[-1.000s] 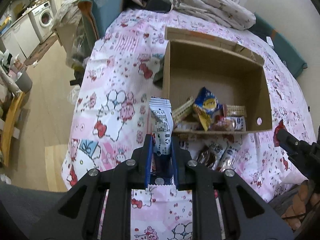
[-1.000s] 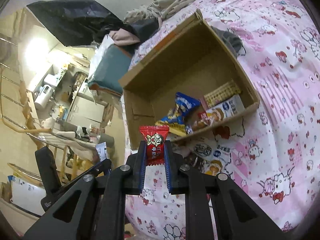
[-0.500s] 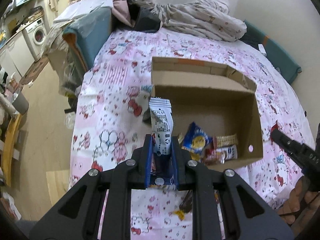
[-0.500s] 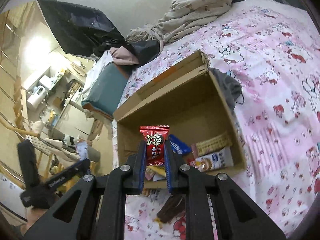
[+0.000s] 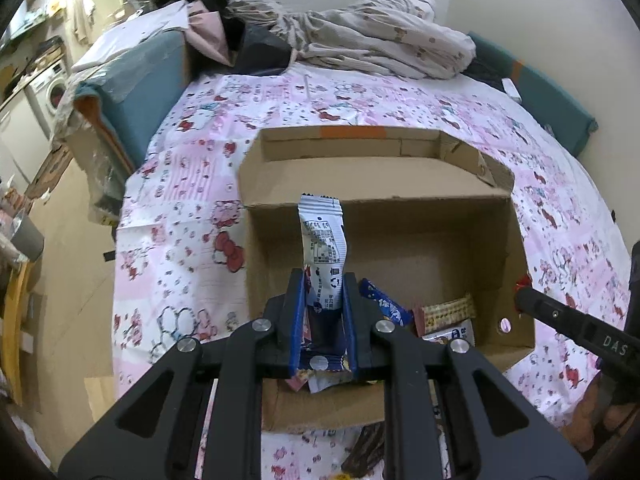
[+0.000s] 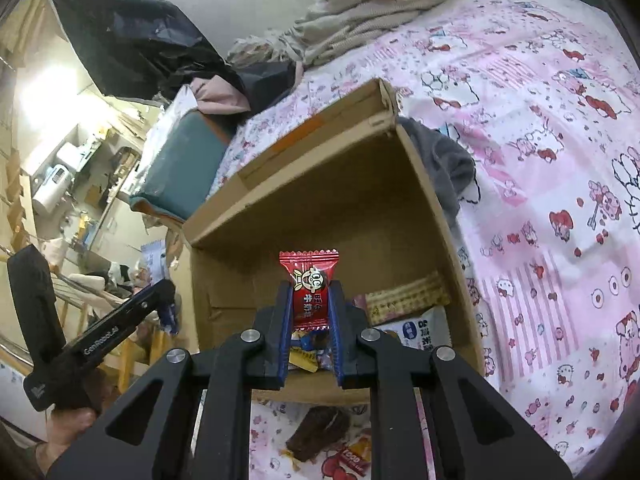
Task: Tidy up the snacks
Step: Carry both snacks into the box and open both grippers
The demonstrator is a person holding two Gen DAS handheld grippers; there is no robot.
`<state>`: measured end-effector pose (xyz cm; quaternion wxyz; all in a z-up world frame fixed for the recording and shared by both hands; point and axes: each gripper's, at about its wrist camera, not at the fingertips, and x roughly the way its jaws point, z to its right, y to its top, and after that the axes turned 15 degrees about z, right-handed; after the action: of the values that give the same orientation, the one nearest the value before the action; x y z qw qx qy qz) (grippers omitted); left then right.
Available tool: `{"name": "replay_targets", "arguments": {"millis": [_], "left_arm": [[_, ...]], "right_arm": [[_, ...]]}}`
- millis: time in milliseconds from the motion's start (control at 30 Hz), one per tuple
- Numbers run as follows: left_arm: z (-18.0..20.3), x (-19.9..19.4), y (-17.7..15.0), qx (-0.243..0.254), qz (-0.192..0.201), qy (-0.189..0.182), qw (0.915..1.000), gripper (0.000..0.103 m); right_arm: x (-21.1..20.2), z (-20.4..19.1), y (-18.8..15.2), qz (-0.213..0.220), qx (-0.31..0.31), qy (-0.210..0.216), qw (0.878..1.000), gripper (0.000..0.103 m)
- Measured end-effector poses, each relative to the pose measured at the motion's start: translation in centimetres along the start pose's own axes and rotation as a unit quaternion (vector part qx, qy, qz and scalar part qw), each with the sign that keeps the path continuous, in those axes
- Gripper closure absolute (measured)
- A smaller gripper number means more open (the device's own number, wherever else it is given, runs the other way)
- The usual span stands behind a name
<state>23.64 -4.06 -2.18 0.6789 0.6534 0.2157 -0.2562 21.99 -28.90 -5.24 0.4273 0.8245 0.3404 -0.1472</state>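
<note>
The brown cardboard box point(image 5: 384, 216) lies open on the bed's pink cartoon-print sheet point(image 5: 180, 208), with a small heap of wrapped snacks against its near wall. The left wrist view shows the left claw point(image 5: 323, 300) clenched on a tall white-and-grey printed sachet point(image 5: 322, 240), upright over the box's near left part, and at the right edge the tip of the right claw point(image 5: 524, 294) just beside the box's right wall. Only the right wrist view shows what that claw grasps: a small red candy wrapper point(image 6: 310, 288), pinched upright over the box's near edge, with a grey cloth point(image 6: 444, 164) tucked against the box's outer wall and a brown chocolate-coloured snack point(image 6: 316, 432) on the sheet in front of the box. There too a hand point(image 6: 68, 428) holds the left tool. A rumpled beige blanket point(image 5: 372, 40) sits at the bed's head, well apart from the box. Compared with a second ago, both claws have come forward from the sheet in front of the box to above its interior, grips unchanged.
</note>
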Motion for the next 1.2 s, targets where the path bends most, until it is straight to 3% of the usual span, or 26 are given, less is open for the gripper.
{"name": "replay_targets", "arguments": {"millis": [100,167,467,833,933,1000,1067,1133,1200], "left_arm": [[0.2,0.9,-0.9,0.001,0.01,-0.012,0.9999,0.088],[0.3,1.4,-1.4,0.007,0.02,0.0,0.9998,0.088],[0.3,3.3,-2.2,-0.003,-0.015,-0.015,0.9998,0.087],[0.5,3.2,-2.4,0.001,-0.007,-0.011,0.9999,0.086],[0.6,3.3,-2.5,0.006,-0.011,-0.008,0.9999,0.073],[0.7,3.3,-2.6,0.005,-0.01,-0.013,0.9999,0.041],[0.8,3.0,-2.5,0.008,-0.005,-0.008,0.9999,0.023],[0.7,2.5,-2.4,0.008,0.005,0.0,1.0,0.018],[0.5,2.3,-2.3,0.005,0.007,-0.001,1.0,0.018]], "right_arm": [[0.5,0.4,-0.3,-0.009,0.0,-0.01,1.0,0.085],[0.8,0.7,-0.7,-0.015,0.002,-0.017,1.0,0.085],[1.8,0.9,-1.7,-0.034,-0.01,-0.039,0.999,0.085],[2.4,0.5,-1.8,-0.043,-0.021,-0.04,0.998,0.082],[2.3,0.2,-1.6,-0.037,-0.027,-0.035,0.998,0.082],[2.1,0.0,-1.5,-0.029,-0.028,-0.031,0.999,0.082],[2.0,-0.1,-1.3,-0.024,-0.03,-0.029,0.999,0.08],[1.8,-0.2,-1.2,-0.018,-0.031,-0.032,0.999,0.066],[1.3,-0.1,-1.1,-0.002,-0.024,-0.031,0.999,0.026]]}}
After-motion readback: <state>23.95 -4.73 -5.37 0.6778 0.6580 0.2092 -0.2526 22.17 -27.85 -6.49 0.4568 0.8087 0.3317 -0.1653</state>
